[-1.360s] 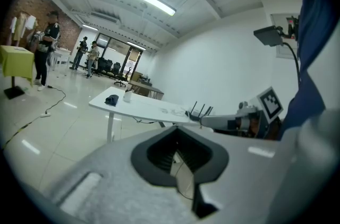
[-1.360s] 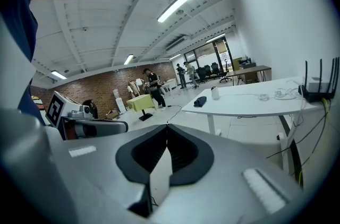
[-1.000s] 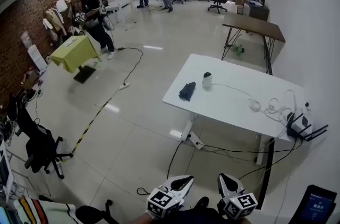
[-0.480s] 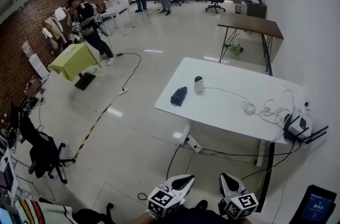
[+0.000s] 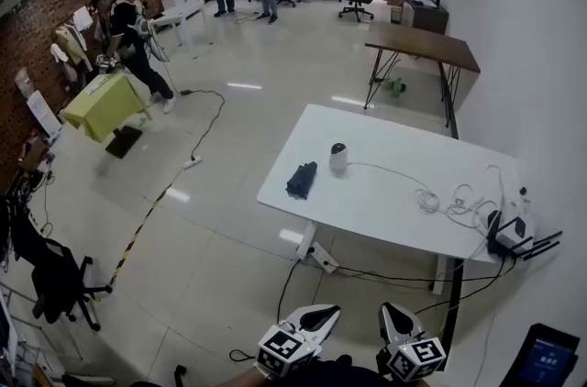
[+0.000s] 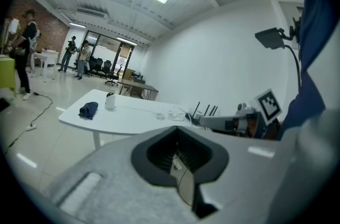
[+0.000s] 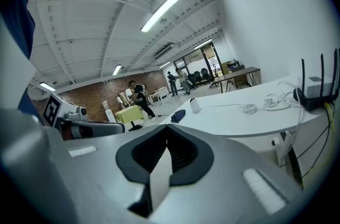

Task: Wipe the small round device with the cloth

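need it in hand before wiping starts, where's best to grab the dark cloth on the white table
Pinch the raised middle of the cloth from above, probably with the jaws across its narrow width: it lies bunched in a long heap, so folds stand up there. Come in from the near edge of the table, clear of the round device beside it.

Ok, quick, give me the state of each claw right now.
Left claw: closed, holding nothing.
Right claw: closed, holding nothing.
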Demonstrator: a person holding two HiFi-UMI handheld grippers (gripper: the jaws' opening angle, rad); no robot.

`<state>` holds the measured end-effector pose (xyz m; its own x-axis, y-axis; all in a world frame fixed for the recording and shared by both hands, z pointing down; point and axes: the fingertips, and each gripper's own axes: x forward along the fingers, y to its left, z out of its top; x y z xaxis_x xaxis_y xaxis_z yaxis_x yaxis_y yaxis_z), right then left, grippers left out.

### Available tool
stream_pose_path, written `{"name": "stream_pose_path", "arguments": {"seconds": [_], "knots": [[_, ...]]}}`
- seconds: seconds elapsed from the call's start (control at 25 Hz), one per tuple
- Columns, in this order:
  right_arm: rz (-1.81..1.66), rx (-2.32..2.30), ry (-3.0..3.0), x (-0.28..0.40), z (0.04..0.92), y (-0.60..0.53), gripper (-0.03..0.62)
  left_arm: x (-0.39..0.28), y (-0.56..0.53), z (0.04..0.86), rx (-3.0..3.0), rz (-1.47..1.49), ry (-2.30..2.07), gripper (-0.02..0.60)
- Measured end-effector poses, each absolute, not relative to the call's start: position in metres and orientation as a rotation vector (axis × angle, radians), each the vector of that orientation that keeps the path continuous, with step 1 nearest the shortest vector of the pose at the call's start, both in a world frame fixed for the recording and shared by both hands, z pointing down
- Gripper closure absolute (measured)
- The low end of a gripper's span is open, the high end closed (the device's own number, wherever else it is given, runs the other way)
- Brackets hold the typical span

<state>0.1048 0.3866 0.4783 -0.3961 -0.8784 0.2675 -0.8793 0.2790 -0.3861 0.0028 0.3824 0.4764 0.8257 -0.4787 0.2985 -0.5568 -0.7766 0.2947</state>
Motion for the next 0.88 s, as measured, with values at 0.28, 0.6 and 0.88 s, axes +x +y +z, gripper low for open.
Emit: {"name": "stream_pose_path", "arguments": {"seconds": [0.28, 0.6, 0.88], "knots": [[0.730, 1.694, -2.445, 0.049, 0.470, 0.330, 0.583, -0.039, 0.332, 0.483, 2.574, 0.201, -0.697, 0.580], [0.684, 1.568, -2.410, 0.015, 0.485, 0.295, 0.583, -0.074, 0.289, 0.491, 2.509, 0.163, -0.732, 0.580], [0.711, 1.434, -2.488, 0.013, 0.499, 0.251, 0.582, -0.072, 0.247, 0.495, 2.477, 0.183, -0.855, 0.580]]}}
